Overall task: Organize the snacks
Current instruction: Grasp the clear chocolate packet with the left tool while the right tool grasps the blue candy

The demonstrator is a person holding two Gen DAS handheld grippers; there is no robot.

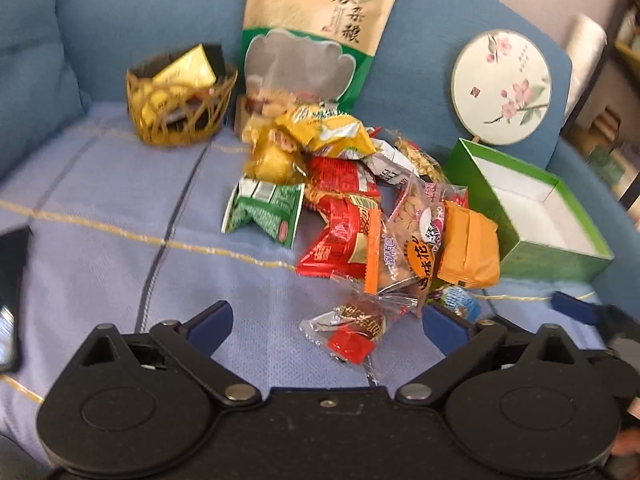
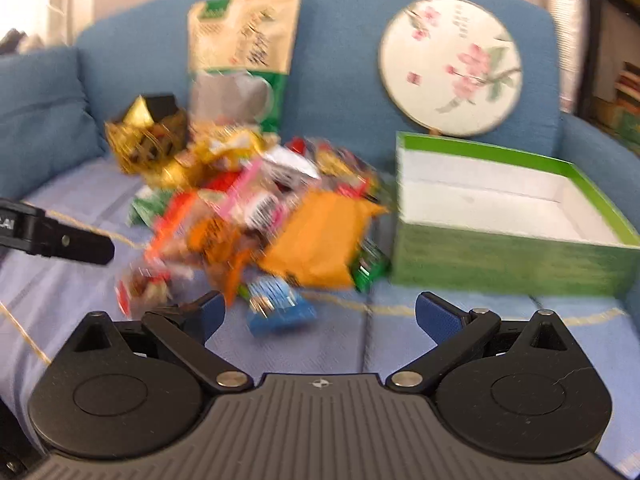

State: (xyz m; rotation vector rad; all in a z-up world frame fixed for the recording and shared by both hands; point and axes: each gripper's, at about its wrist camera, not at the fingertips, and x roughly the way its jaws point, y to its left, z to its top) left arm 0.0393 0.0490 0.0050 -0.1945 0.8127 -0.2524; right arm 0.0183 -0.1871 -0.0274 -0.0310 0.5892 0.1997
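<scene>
A heap of small snack packets (image 1: pixel 352 200) lies on a blue cloth over the sofa seat; it is blurred in the right wrist view, snack heap (image 2: pixel 256 208). A clear packet with a red piece (image 1: pixel 348 330) lies nearest, between the wide-apart fingers of my left gripper (image 1: pixel 326 322), which is open and holds nothing. My right gripper (image 2: pixel 318 316) is open too, with a small blue packet (image 2: pixel 276 308) just beyond its fingers. An orange packet (image 2: pixel 320 240) sits beside the green box (image 2: pixel 508 260), whose white inside shows nothing in it. A gold wire basket (image 1: pixel 180 114) holds yellow and black packets.
A tall beige-and-green bag (image 1: pixel 316 36) and a round flower-painted fan (image 1: pixel 502 88) lean on the blue sofa back (image 1: pixel 140 20). A blue cushion (image 2: pixel 40 120) is at the left. The left gripper's black side (image 2: pixel 60 236) shows at the right wrist view's left edge. Shelves stand far right.
</scene>
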